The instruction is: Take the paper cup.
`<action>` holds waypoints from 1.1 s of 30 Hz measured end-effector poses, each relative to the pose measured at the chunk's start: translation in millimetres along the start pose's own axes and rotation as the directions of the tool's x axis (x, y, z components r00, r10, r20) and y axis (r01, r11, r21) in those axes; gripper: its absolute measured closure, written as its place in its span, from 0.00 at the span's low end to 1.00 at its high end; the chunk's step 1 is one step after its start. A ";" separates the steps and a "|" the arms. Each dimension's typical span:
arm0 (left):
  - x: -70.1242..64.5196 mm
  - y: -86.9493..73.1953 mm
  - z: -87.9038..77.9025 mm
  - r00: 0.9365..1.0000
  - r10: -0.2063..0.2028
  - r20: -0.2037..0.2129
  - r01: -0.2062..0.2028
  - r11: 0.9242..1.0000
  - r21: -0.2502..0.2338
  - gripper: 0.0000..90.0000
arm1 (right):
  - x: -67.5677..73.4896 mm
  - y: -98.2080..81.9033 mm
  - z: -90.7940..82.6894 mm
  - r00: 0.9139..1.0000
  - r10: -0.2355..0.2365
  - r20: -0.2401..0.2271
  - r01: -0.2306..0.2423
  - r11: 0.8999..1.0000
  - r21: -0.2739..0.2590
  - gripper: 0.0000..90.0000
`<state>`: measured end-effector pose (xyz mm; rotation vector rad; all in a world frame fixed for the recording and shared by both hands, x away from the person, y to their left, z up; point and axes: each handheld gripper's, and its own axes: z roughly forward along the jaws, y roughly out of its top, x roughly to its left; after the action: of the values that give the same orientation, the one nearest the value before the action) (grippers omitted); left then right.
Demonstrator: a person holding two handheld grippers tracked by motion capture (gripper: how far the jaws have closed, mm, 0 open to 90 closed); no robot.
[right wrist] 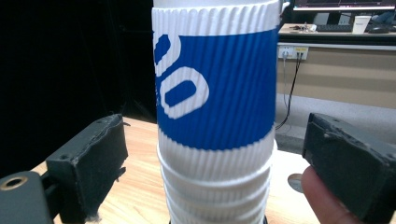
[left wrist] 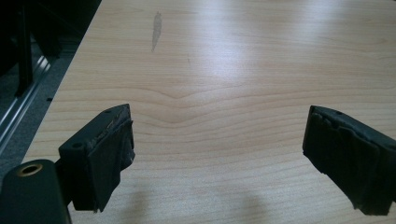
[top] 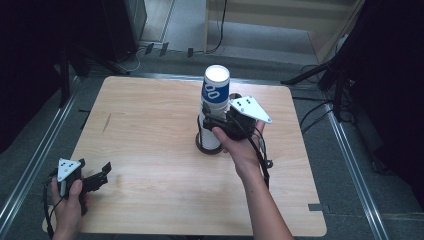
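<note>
Left gripper point(top: 102, 172), lower left of the high view: jaws spread, nothing between them, hovering over bare table point(top: 150, 150) (idle, fine to leave parked).

Right gripper point(top: 212, 121), centre of the high view: jaws spread on either side of a stack of paper cups point(top: 214, 107), pads apart from the wall, no pinch yet. In the right gripper view the stack point(right wrist: 215, 116) fills the middle, a gap showing on both sides.

Step in hand, as I read it: grab the top cup to lift it off. To do it well, centre the jaws on the blue band, close gently (thin card crushes), then pull straight up so the nested cups below stay seated on the dark round base point(top: 205, 147). Tall stack, could tip if nudged sideways.

Materials: cups are ribbed corrugated paper, white with a blue band and white looped lettering, slightly tapered. Pads point(right wrist: 88, 168) are black, matte, rubbery, with frayed edges. Table is pale wood-grain laminate with rounded corners and a mild sheen.
</note>
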<state>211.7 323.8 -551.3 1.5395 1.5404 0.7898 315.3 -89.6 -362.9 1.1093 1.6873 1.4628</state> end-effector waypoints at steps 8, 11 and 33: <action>-0.7 -0.1 -0.3 1.000 0.007 -0.001 -0.007 1.000 -0.002 0.11 | -1.2 4.0 18.8 0.999 0.030 0.045 -0.030 1.000 -0.004 0.07; -0.8 -0.1 -0.2 1.000 0.008 0.000 -0.008 1.000 -0.001 0.11 | -2.5 4.3 23.3 0.999 0.033 0.043 -0.033 0.999 -0.003 0.09; -0.7 -0.4 -0.4 1.000 0.003 0.006 -0.003 1.000 -0.008 0.11 | 5.1 -3.4 44.9 0.997 0.013 0.076 -0.012 1.000 -0.006 0.16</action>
<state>211.2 323.1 -551.4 1.5370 1.5293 0.7921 351.9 -65.1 -374.0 1.1598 1.6256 1.4141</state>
